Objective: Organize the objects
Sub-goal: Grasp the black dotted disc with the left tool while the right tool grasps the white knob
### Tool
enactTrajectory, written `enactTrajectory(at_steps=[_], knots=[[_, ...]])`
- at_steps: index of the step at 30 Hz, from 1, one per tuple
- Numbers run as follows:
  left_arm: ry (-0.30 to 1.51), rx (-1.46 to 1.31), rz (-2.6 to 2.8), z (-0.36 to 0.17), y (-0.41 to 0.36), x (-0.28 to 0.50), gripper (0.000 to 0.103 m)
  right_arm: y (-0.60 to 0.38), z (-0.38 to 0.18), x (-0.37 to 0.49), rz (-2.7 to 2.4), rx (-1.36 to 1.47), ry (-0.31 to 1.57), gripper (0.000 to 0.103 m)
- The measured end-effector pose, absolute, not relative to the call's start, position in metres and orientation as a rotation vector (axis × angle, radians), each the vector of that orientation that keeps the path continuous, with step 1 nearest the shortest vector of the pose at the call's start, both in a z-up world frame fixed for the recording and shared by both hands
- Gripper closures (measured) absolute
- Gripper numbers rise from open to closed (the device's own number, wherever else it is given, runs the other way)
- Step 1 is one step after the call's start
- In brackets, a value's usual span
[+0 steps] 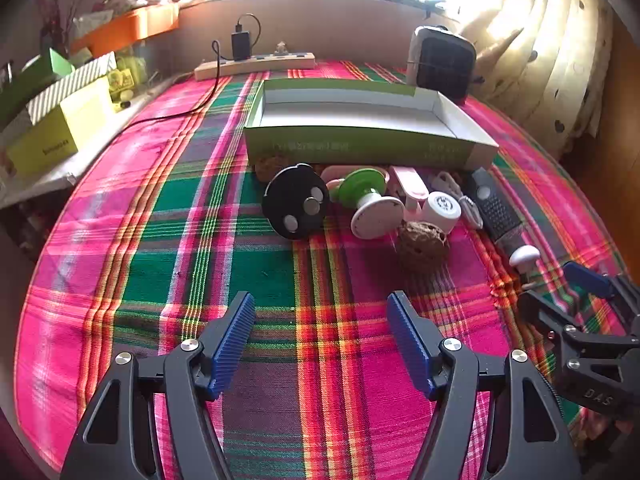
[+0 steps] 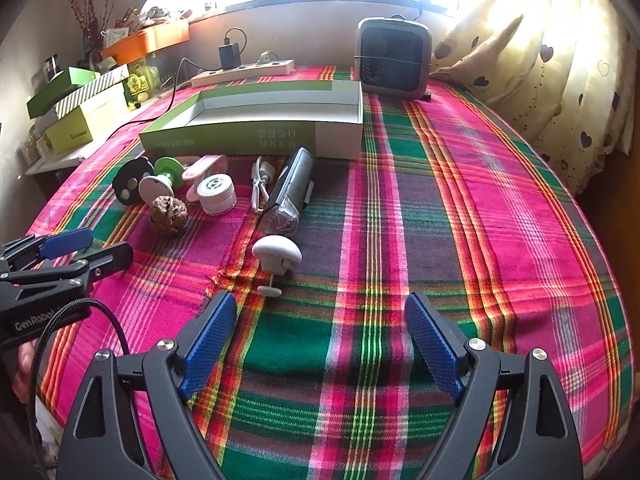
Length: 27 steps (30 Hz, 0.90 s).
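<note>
While both tools hang low over the plaid cloth [image 2: 460, 184], the left gripper [image 1: 321, 344] has its blue fingers spread wide with nothing between them. The right gripper [image 2: 318, 344] is spread wide too and holds nothing. Just past it lies a white mushroom knob [image 2: 277, 254]. Farther on sit a brown bumpy ball [image 1: 422, 246], a white round cap [image 1: 442, 210], a black grater [image 1: 494, 210], a green and white spool [image 1: 370, 204] and a black disc [image 1: 295, 206], all close together. Behind them stands the green box [image 1: 360, 146], open on top. At the far edge are a power strip [image 1: 256, 65] and a small heater [image 2: 394, 58].
</note>
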<state>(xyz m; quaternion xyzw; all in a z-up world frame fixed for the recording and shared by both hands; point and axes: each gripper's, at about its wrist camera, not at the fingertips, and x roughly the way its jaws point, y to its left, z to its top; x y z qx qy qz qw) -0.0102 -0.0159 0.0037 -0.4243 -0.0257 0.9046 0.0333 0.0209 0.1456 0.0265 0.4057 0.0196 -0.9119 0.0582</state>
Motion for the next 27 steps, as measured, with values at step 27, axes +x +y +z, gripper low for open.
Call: enactTrajectory(at_steps=[27], knots=[[-0.126, -1.287, 2.798, 0.007, -0.038, -0.064, 0.043, 0.136, 0.029, -0.001, -2.730, 1.219, 0.104, 0.051]])
